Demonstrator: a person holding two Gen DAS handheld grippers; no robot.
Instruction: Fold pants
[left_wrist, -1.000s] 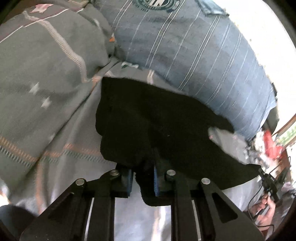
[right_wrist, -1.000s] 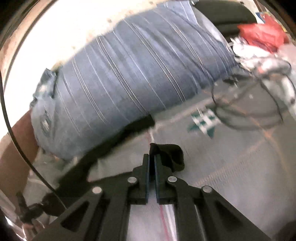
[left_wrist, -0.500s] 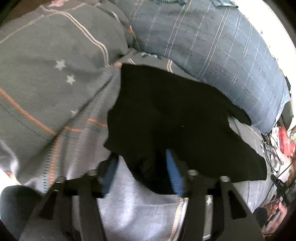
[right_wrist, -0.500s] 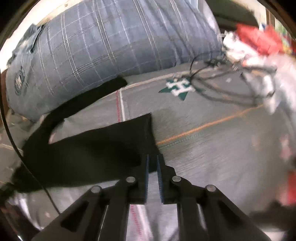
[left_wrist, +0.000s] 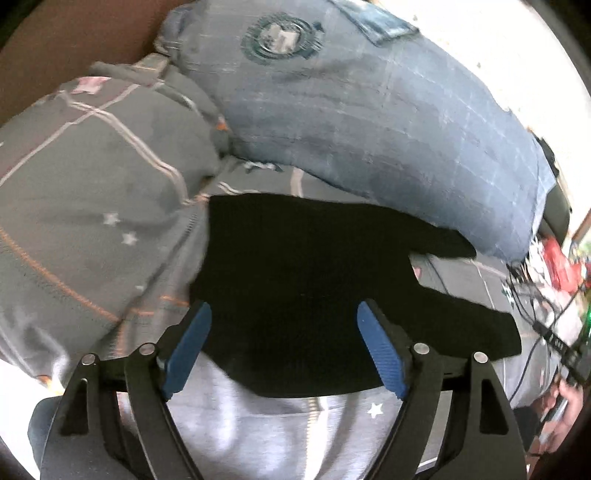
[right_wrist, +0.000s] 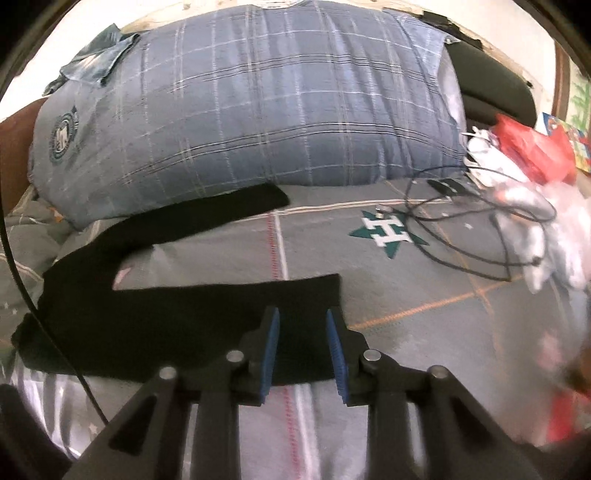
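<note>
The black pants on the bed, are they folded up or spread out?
Spread out. The black pants lie flat on the grey bedcover, two legs apart, the far one reaching the blue pillow. No fold shows.

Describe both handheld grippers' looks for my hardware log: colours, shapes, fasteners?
The left gripper and right gripper look alike: matte black, angular linkage arms with triangular cutouts, round silver pivot pins, and two flat fingers faced with ribbed blue pads. No markings or sleeves are visible.

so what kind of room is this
Most likely a bedroom, on a bed: a big blue plaid pillow lies at the head, a grey star-print bedsheet covers the surface, and black pants are spread on it beside loose charging cables.
</note>
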